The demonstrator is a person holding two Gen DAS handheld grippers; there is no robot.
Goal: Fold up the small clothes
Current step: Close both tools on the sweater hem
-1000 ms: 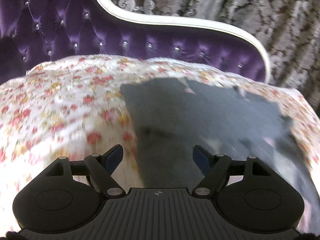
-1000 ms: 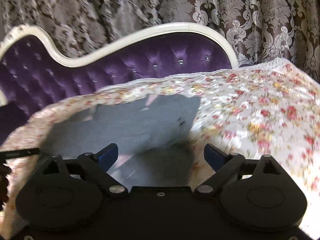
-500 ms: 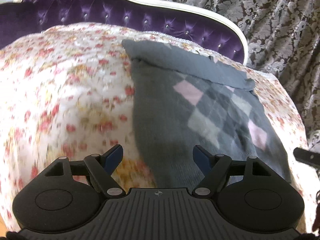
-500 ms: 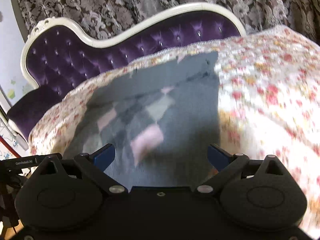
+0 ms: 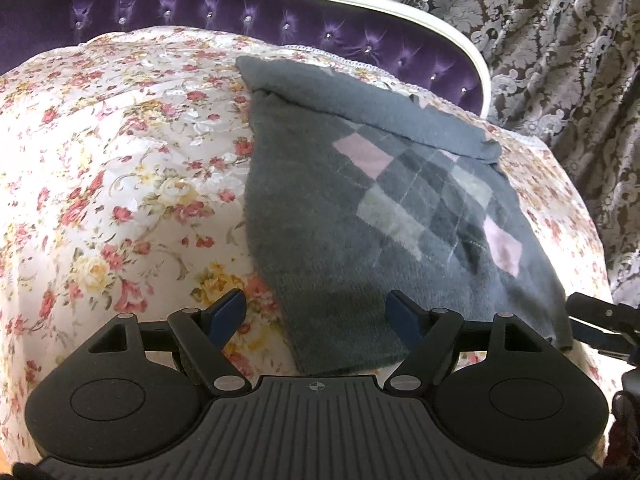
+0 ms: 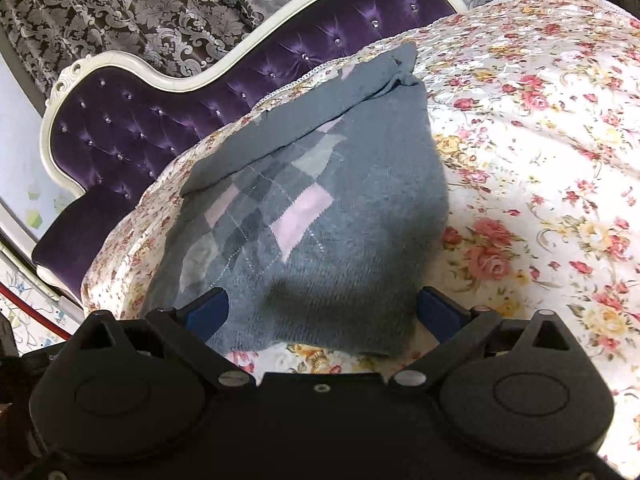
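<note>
floral bedspread [image 5: 120, 168] carries the grey argyle sweater [image 5: 360, 216]; left tool [image 5: 316, 314] and right tool [image 6: 320, 312], both agape and empty, should pinch the sweater's near corners evenly, then fold toward its far edge.

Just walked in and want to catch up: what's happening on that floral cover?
A person holds a claw in each hand over a grey argyle sweater lying on the floral cover. Its far part is already folded over. The left claw and right claw are both open at the sweater's near edge, one toward each corner, gripping nothing yet.
</note>
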